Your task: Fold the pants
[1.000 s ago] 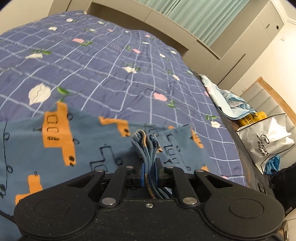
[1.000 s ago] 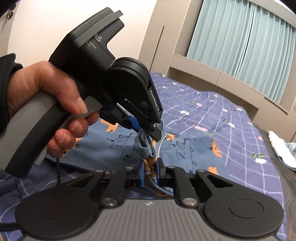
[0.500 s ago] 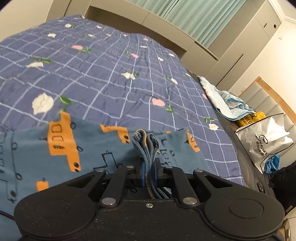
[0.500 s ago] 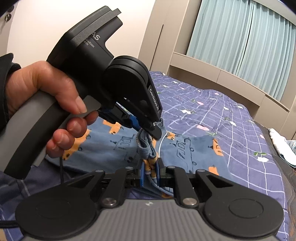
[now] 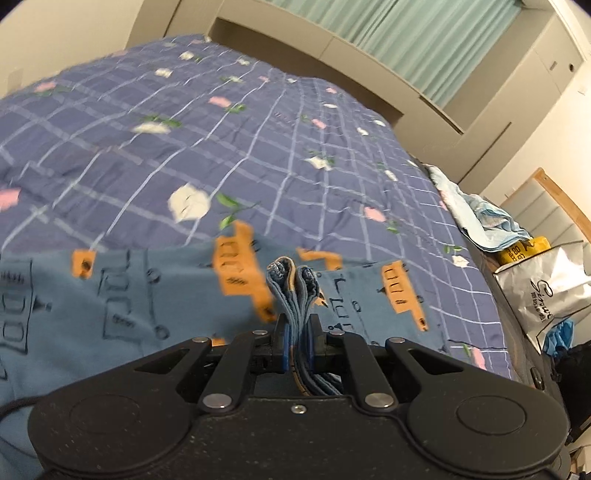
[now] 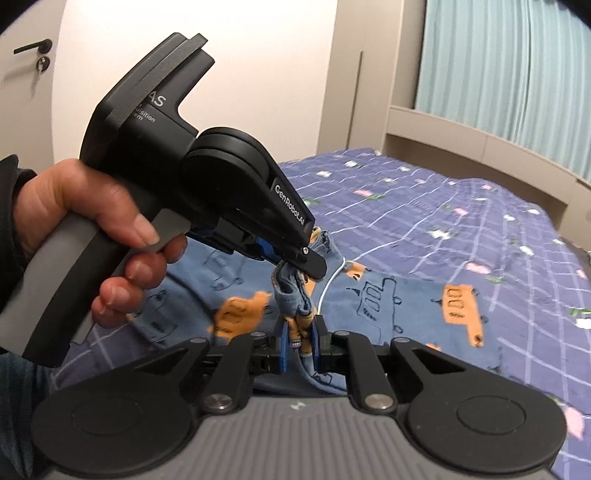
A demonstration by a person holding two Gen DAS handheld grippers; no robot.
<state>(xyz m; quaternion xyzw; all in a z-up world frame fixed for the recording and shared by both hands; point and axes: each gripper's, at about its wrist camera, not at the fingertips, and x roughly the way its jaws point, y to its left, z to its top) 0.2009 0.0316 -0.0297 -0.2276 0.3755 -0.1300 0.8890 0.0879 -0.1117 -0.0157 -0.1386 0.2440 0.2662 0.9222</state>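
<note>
Nearest, in the right wrist view: right tool (image 6: 299, 341), blue pads drawn narrow and clamped on a bunched edge of the pants (image 6: 384, 302), blue fabric printed with orange vehicles. Just beyond that bunch: left tool (image 6: 295, 264), gripped by a hand (image 6: 92, 236) in a dark sleeve, tips pinching the same gathered edge a little farther along; a thin white cord (image 6: 332, 280) hanging beside the fold.

In the left wrist view: left tool (image 5: 298, 343) likewise narrow, pads pressed on several stacked layers of pants (image 5: 122, 291), the layers rising as a ridge between the fingers. Remainder of the pants lying flat on the bed (image 5: 229, 147), spread leftward and rightward from the held ridge, blurred at the left.

Beyond the pants: purple-blue bedcover with a white grid and small pink and white flowers. Off the bed's right edge: crumpled pale blue cloth (image 5: 476, 210), a yellow package (image 5: 521, 249) and a silver bag (image 5: 543, 291) with script lettering, set close together. Past the bed's far end: beige headboard ledge (image 5: 332, 48) and teal curtains (image 5: 413, 33). Left of the bed in the right wrist view: a white door with a dark handle (image 6: 31, 46).
</note>
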